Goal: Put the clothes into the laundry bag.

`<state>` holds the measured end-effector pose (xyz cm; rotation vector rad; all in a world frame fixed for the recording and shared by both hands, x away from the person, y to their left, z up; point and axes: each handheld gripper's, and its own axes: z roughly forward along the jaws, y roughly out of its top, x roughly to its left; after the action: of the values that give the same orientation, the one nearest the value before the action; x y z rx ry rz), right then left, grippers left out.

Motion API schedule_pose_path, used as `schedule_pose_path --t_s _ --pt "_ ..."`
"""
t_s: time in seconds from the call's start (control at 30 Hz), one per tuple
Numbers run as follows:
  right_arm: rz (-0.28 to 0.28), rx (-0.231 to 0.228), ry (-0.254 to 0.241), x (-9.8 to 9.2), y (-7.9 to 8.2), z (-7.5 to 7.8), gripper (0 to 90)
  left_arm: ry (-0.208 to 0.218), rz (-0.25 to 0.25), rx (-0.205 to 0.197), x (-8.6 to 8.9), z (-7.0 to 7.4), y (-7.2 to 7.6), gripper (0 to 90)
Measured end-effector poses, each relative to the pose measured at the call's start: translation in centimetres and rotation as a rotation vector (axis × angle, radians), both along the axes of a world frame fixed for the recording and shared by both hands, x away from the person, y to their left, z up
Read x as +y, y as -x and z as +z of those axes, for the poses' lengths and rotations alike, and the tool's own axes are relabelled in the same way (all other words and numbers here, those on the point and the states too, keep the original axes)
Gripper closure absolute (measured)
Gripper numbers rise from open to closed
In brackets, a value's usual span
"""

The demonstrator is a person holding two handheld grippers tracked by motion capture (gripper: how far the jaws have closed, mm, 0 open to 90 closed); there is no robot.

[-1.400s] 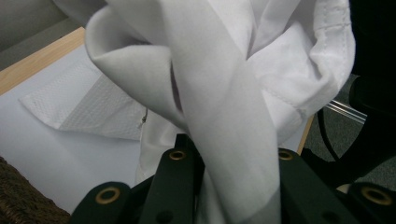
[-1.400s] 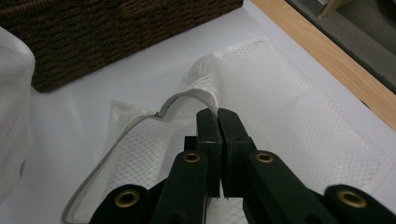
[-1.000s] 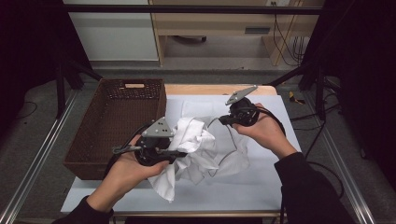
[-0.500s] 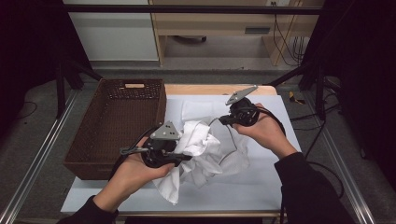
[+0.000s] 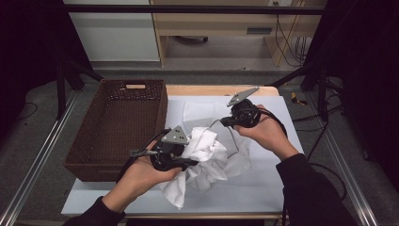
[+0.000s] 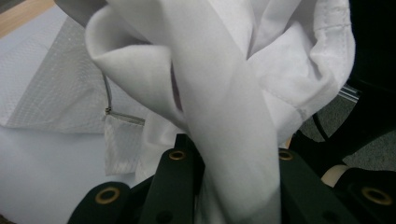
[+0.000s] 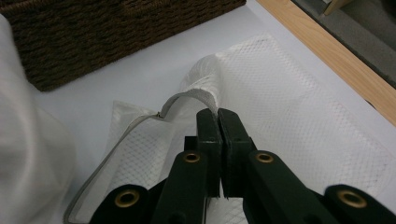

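Observation:
A crumpled white cloth [image 5: 207, 150] hangs bunched over the table's middle, and my left gripper [image 5: 188, 162] is shut on it. The left gripper view has the cloth [image 6: 210, 70] pinched between the black jaws of that gripper [image 6: 233, 158] and rising in folds above them. A white mesh bag [image 5: 200, 110] with a grey zipper lies behind and under the cloth. My right gripper [image 5: 222, 123] is shut on the bag's zipper edge and lifts it. In the right gripper view the jaws of this gripper [image 7: 218, 116] pinch the raised rim of the mesh bag [image 7: 280, 93], with the cloth [image 7: 28, 154] at the left.
A dark brown woven basket [image 5: 117, 122] stands on the table's left half, its wall [image 7: 93, 32] close beside the bag. A white sheet [image 5: 263, 188] covers the table; a wooden edge [image 5: 211, 89] runs along the far side. Metal frame rails flank the table.
My left gripper has moved a little to the right and down with the cloth, closer to the bag's opening. The right gripper has stayed in place on the bag's edge.

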<state>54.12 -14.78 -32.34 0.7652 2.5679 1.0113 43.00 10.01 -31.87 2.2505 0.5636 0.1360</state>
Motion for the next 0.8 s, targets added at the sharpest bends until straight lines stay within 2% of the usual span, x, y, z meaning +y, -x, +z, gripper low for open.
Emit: schedule_pose_path --t_s 0.23,0.33,0.5,0.63,0.8 --pt "-0.004 0.003 -0.005 0.0 0.0 0.0 88.8 -0.021 -0.017 0.032 -1.4 -1.2 -0.4 77.9" --pt "0.0 0.002 -0.002 0.0 0.0 0.0 88.8 -0.045 -0.024 0.014 -1.9 -1.5 -0.7 77.9" --pt "0.003 0.002 -0.005 0.0 0.0 0.0 88.8 -0.047 -0.025 0.009 -2.5 -2.0 -1.3 77.8" --pt "0.0 0.002 -0.008 0.1 0.0 -0.1 88.8 -0.046 -0.016 0.045 -2.9 -2.7 -2.0 77.9" --pt "-0.002 0.006 -0.007 0.1 0.1 -0.2 88.8 -0.048 -0.01 0.06 -3.2 -3.4 -2.7 77.8"
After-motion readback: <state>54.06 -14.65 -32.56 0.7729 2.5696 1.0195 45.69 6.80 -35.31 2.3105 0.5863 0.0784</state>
